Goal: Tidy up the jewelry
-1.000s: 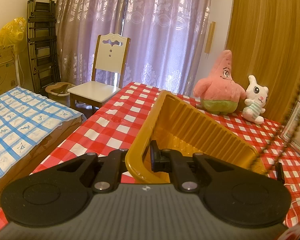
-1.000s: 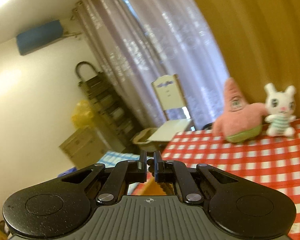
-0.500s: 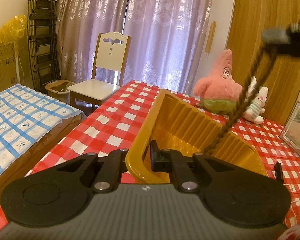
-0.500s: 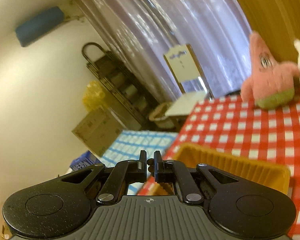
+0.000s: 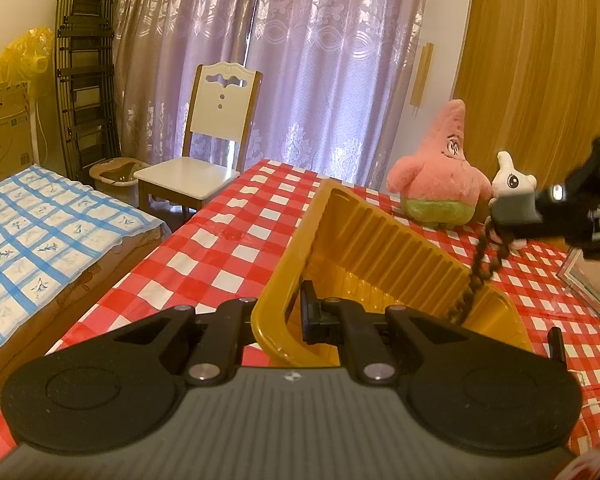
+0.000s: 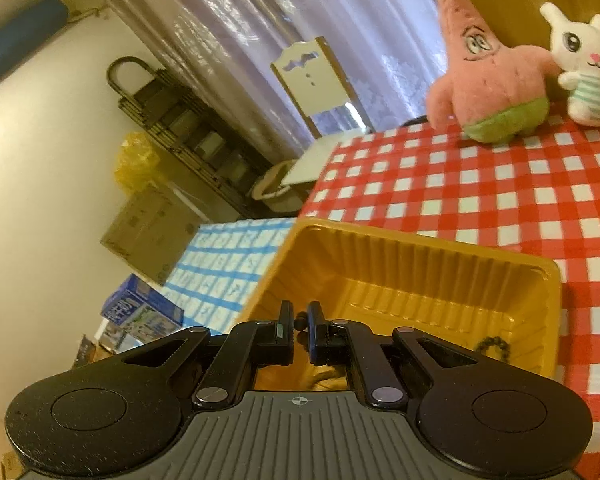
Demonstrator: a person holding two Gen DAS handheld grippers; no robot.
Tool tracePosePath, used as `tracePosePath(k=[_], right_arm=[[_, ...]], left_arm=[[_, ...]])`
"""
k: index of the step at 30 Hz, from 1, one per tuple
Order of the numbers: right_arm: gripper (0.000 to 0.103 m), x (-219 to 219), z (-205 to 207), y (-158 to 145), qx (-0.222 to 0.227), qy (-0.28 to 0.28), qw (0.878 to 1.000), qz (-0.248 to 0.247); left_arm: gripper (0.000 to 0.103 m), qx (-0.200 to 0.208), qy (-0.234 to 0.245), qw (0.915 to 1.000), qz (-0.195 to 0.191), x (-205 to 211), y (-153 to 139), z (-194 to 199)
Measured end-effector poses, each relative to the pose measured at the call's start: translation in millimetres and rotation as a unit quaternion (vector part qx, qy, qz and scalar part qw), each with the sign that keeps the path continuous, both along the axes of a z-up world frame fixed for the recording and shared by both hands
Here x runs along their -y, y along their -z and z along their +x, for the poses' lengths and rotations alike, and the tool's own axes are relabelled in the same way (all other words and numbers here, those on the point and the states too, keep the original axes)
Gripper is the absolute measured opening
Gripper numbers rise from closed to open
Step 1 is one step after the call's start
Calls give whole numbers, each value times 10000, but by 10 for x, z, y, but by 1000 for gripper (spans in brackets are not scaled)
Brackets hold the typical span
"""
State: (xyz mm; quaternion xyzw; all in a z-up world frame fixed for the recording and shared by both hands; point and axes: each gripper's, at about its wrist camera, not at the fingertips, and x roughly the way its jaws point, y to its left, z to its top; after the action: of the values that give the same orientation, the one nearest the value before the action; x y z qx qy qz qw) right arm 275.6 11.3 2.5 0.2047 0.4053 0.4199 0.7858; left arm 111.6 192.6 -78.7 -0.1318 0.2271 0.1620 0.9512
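Ribbed yellow plastic tray [image 5: 384,264] clamped at near rim by left gripper [image 5: 278,318], dark beaded chain [image 5: 476,280] pinched in right gripper [image 6: 299,330], dangled into tray.

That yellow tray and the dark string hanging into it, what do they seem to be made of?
The yellow tray looks like thin moulded plastic: glossy, with ribbed walls and a rolled rim. The dark string looks like a beaded strand, small dark round beads with a faint sheen; wood or stone, I cannot tell.

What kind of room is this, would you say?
Most likely a lived-in room at home, perhaps a bedroom: a bed with a blue checked cover, plush toys on a table in red gingham cloth, and lilac curtains.
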Motion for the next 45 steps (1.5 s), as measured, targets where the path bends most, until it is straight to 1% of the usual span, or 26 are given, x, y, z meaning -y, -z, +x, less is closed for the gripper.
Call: tracePosePath(k=[2, 3, 5, 8, 10, 12, 13, 14, 15, 16, 17, 18, 21, 25, 27, 28, 29, 32, 35, 38, 40, 45], right_arm=[[7, -44, -80, -19, 162, -103, 9997, 138], [7, -59, -103, 3, 214, -126, 9997, 76], [7, -87, -106, 134, 164, -103, 9995, -246], [7, -82, -92, 458, -36, 50, 9953, -964], [7, -23, -97, 641, -222, 92, 9929, -1164], [7, 23, -112, 741, -339, 136, 9909, -1298], [9, 51, -116, 774, -391, 154, 9898, -1361], [12, 70, -112, 794, -445, 157, 9889, -1407], [26, 83, -109, 803, -498, 163, 9880, -1450], [44, 122, -122, 818, -520, 206, 9874, -1481], [50, 161, -148, 822, -492, 273, 9873, -1486], [51, 196, -173, 823, -456, 321, 9870, -1505], [51, 324, -253, 847, -470, 390, 9850, -1615], [51, 526, -411, 822, -421, 635, 9817, -1746], [51, 718, -496, 800, -390, 705, 9863, -1440], [51, 793, -531, 777, -389, 790, 9867, -1369], [51, 861, -560, 748, -375, 910, 9852, -1401], [51, 1116, -657, 705, -250, 1136, 9851, -1270], [51, 1340, -708, 711, -348, 1443, 9785, -1434], [51, 1515, -745, 776, -399, 1706, 9686, -1765], [51, 1621, -777, 816, -442, 1840, 9625, -1943], [51, 1820, -815, 877, -442, 2065, 9526, -2188]], left_arm=[[9, -3, -1, 10000, -1, 3, -1, 3], [9, -3, -3, 10000, 0, 0, 0, 0], [9, -4, -5, 10000, -7, -4, 8, -5], [9, -8, -3, 10000, -9, -8, 15, -8], [9, -18, -4, 10000, -5, -10, 24, -9], [9, -42, -17, 10000, -6, -13, 38, -9], [9, -53, -26, 10000, -17, -15, 45, -10], [9, -57, -27, 10000, -21, -19, 49, -11], [9, -47, -22, 10000, -9, -19, 48, -11], [9, -44, -19, 10000, 1, -16, 49, -9], [9, -44, -18, 10000, 2, -22, 51, -8], [9, -41, -14, 10000, 2, -26, 57, -2], [9, -46, -16, 10000, 6, -30, 59, 3], [9, -54, -20, 10000, -12, -43, 59, 8], [9, -51, -1, 10000, -7, -33, 52, 16], [9, -49, 0, 10000, 9, -27, 51, 15], [9, -51, -5, 10000, 12, -26, 53, 15], [9, -73, -19, 10000, -28, -22, 58, 13], [9, -92, -20, 10000, -11, -17, 61, -2], [9, -130, -26, 9999, -10, -21, 63, 8], [9, -144, -22, 9999, 2, -28, 67, 16], [9, -153, -24, 9999, 14, -20, 59, 15]])
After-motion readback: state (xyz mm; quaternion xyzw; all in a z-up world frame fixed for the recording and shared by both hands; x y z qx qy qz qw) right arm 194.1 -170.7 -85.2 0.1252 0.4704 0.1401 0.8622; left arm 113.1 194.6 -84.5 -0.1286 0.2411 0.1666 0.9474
